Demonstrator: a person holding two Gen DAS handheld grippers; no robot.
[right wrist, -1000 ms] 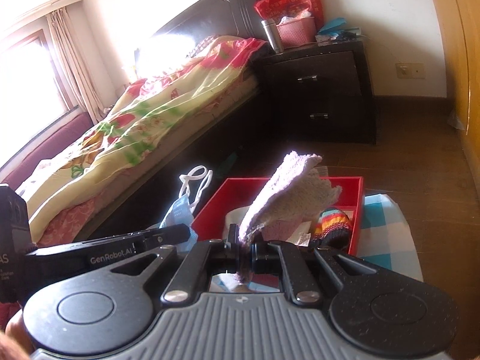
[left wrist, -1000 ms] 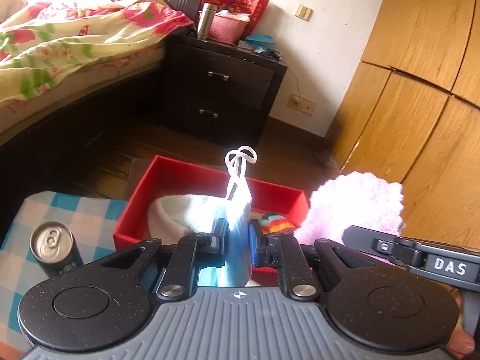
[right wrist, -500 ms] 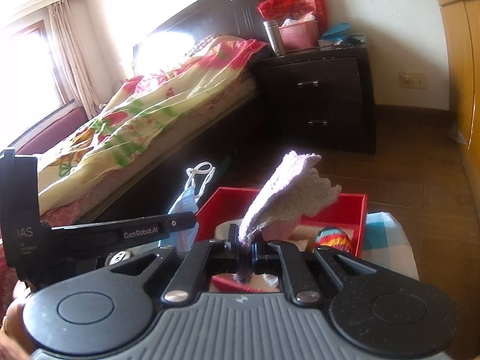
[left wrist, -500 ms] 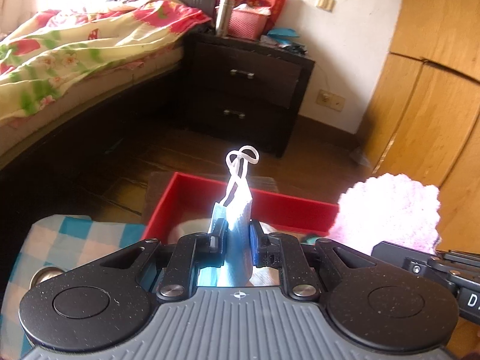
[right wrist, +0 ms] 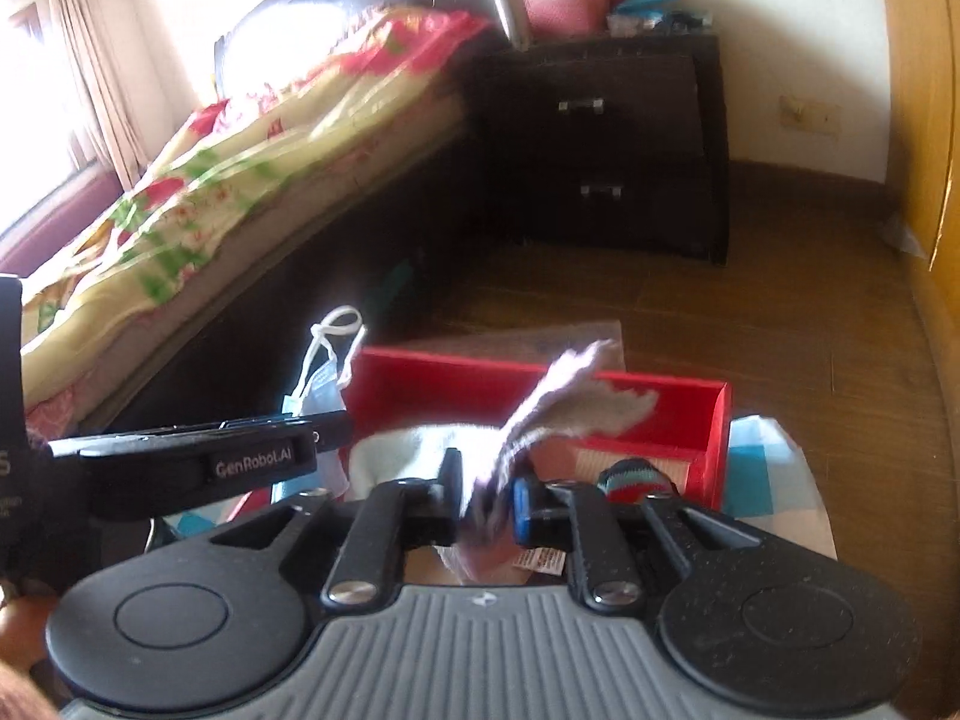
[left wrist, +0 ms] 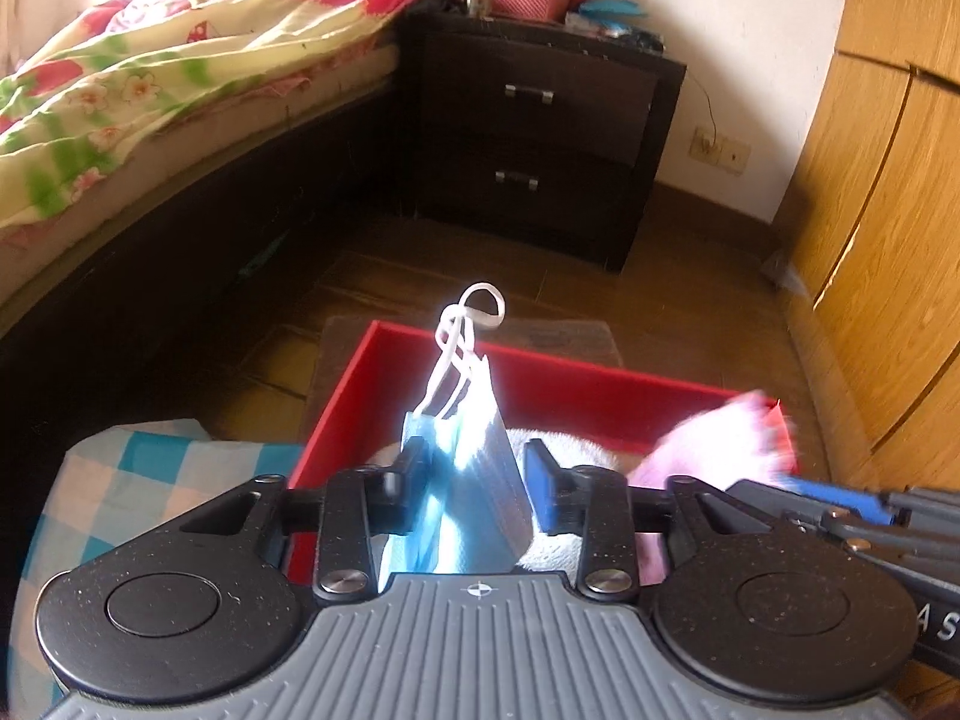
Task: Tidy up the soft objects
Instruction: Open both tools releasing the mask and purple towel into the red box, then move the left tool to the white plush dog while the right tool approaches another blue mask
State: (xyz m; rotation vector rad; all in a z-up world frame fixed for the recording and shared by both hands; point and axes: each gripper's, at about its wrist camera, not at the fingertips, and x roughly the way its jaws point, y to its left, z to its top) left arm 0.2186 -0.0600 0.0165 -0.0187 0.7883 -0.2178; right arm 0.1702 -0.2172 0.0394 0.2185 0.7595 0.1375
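Behind everything, a bed with a flowered quilt (left wrist: pixel 180 60) fills the upper left and a dark nightstand (left wrist: pixel 540 126) stands at upper centre on a wooden floor. At mid-frame a red box (left wrist: pixel 576 384) sits beside a blue checked cloth (left wrist: pixel 150 480). Over the box, the left gripper (left wrist: pixel 477 468) has its jaws opening, with a blue face mask (left wrist: pixel 468 468) standing loose between them, its white ear loops pointing up; the right-hand pad is clear of it. In the right wrist view, the right gripper (right wrist: pixel 486 495) is also starting to part its jaws, though a pale pink knitted cloth (right wrist: pixel 552 402) is still nipped between the pads above a white item (right wrist: pixel 414 450) and a striped knit piece (right wrist: pixel 636 477) in the box.
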